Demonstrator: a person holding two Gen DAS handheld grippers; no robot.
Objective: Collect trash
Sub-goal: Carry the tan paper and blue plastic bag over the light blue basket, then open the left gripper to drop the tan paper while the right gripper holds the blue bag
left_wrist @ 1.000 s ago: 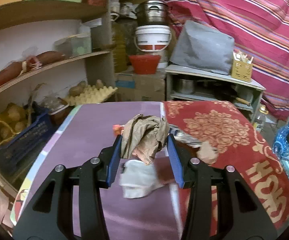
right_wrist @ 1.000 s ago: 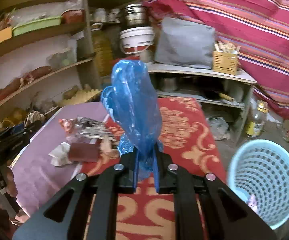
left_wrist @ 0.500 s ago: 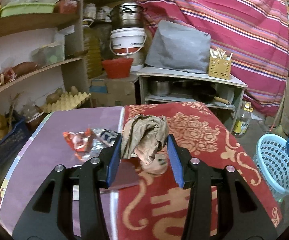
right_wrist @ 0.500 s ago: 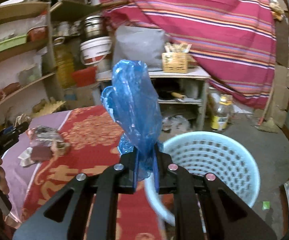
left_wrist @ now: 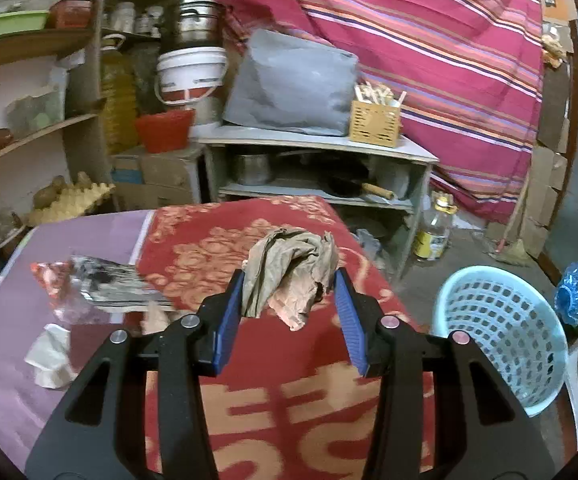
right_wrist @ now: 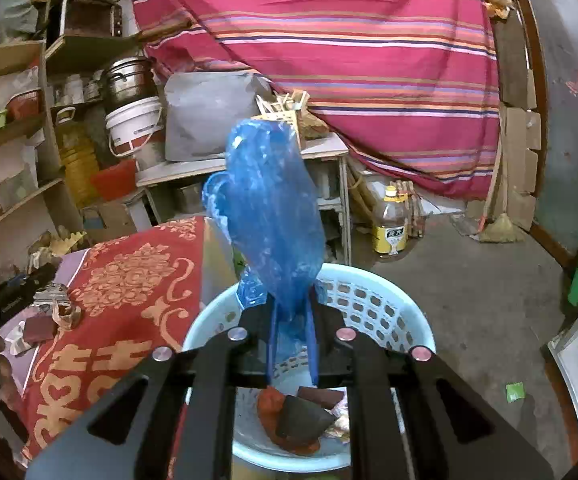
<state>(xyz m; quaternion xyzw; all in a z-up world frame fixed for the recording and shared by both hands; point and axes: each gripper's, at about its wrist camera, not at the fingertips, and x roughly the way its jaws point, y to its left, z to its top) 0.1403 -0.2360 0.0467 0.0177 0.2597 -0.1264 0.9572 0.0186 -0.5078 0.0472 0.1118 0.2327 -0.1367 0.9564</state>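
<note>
Left wrist: left gripper [left_wrist: 289,300] pinched crumpled brown paper [left_wrist: 291,270] above red cloth [left_wrist: 289,392]; basket [left_wrist: 505,336] to right.
Right wrist: right gripper [right_wrist: 292,336] clamped blue plastic bag [right_wrist: 269,208], directly over basket [right_wrist: 373,308].

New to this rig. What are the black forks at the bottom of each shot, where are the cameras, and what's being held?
No robot here: a person carries a two-finger hand tool in each hand, and a fisheye camera on each tool looks forward along its jaws. The black forks are those tools.

Left wrist view: the left gripper is clamped on a crumpled brown paper above the table's red patterned cloth. More scraps lie on the table: a red and silver wrapper and a white paper wad.

Right wrist view: the right gripper pinches a blue plastic bag over a light blue basket, which stands on the floor beside the table and already holds some trash.
</note>
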